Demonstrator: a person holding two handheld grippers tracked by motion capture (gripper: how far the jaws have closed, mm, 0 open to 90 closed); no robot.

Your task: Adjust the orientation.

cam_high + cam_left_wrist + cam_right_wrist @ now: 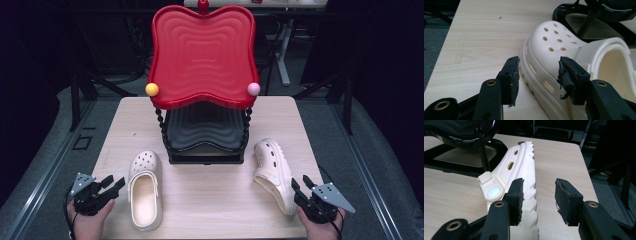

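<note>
Heel of upright clog [554,57] cut off at right edge in left gripper view. Sideways clog [516,172] partly hidden behind black jaw, cut off at bottom edge.

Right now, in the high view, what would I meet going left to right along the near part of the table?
Left gripper → upright clog → clog lying on its side → right gripper.

Bright, evenly lit table; dark surroundings; slightly soft.

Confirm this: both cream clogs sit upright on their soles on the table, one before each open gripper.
Not quite. The left clog sits upright, but the right clog lies tipped on its side, tread showing, as the right gripper view shows. Both grippers are open.
</note>
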